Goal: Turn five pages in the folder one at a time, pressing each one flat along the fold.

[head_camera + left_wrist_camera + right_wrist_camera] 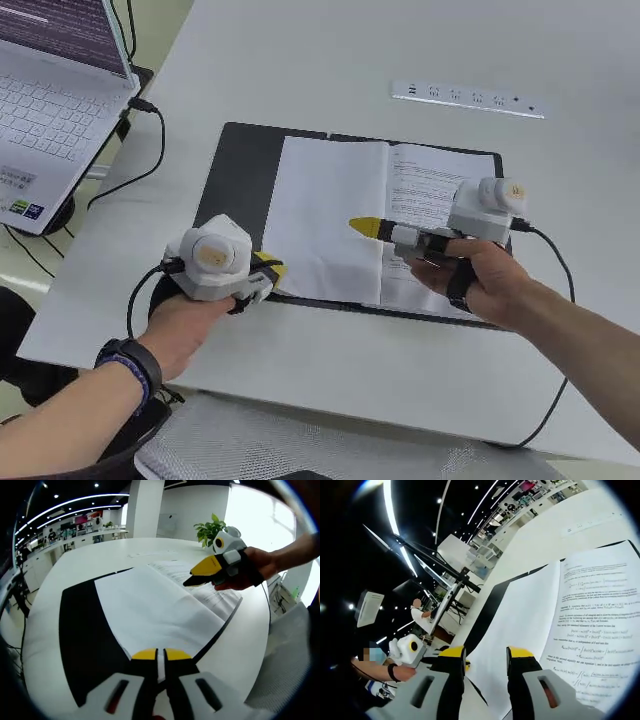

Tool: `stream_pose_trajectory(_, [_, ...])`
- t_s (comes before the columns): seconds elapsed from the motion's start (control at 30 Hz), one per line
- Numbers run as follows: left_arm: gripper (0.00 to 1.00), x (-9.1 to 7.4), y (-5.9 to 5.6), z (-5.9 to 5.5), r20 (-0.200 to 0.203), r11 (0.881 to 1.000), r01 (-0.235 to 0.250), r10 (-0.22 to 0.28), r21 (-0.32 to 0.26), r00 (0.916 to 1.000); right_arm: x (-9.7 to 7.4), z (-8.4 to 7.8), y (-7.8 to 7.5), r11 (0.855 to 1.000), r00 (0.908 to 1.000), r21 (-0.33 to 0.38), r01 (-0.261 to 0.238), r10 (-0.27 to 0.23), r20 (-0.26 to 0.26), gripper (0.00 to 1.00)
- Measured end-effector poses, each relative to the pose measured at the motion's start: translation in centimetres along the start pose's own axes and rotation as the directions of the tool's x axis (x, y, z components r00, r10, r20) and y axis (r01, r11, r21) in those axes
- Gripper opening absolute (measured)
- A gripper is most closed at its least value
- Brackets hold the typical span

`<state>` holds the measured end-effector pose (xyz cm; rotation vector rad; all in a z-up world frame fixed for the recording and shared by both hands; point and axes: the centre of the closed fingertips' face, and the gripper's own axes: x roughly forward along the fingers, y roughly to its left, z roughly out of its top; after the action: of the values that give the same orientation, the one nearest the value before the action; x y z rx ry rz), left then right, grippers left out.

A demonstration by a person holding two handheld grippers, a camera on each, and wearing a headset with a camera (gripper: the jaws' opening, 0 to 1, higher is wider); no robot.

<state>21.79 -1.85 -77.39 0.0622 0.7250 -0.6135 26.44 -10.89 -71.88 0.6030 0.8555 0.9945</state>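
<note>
Blank-side-up page (320, 215) lies left of fold (385, 225) (turn count unknowable). Your right gripper (365, 227) over fold, fingers parted; left gripper (268, 272) at folder (235, 170) near edge, fingers closed. Pressing and more turns likely remain.

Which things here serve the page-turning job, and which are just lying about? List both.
Job: folder, blank page, printed page, left gripper, right gripper.
Lying about: laptop, black cable, power strip.
</note>
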Motion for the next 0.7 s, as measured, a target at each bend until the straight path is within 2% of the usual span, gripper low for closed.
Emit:
stream_pose_trajectory(0.27, [0.00, 0.3, 0.5, -1.9, -0.059, 1.000, -0.023, 0.024, 0.013, 0.9980, -0.4, -0.6, 0.4, 1.000, 0.9999, -0.015, -0.011, 0.011, -0.012, 0.33])
stream_pose_trajectory(0.3, [0.00, 0.3, 0.5, -1.7, -0.049, 0.999, -0.024, 0.025, 0.026, 0.9985, -0.4, -0.6, 0.5, 1.000, 0.9998, -0.019, -0.011, 0.011, -0.016, 0.33])
stream_pose_trajectory(0.4, [0.00, 0.2, 0.5, -1.8, -0.058, 0.999, -0.026, 0.027, 0.034, 0.9979, -0.5, -0.4, 0.3, 1.000, 0.9998, -0.019, -0.009, 0.009, -0.015, 0.33])
stream_pose_trajectory(0.7, [0.00, 0.1, 0.2, -1.8, -0.064, 0.999, -0.023, 0.024, 0.027, 0.9976, -0.5, 0.9, -0.4, 0.999, 0.9998, -0.054, -0.002, 0.001, -0.020, 0.28])
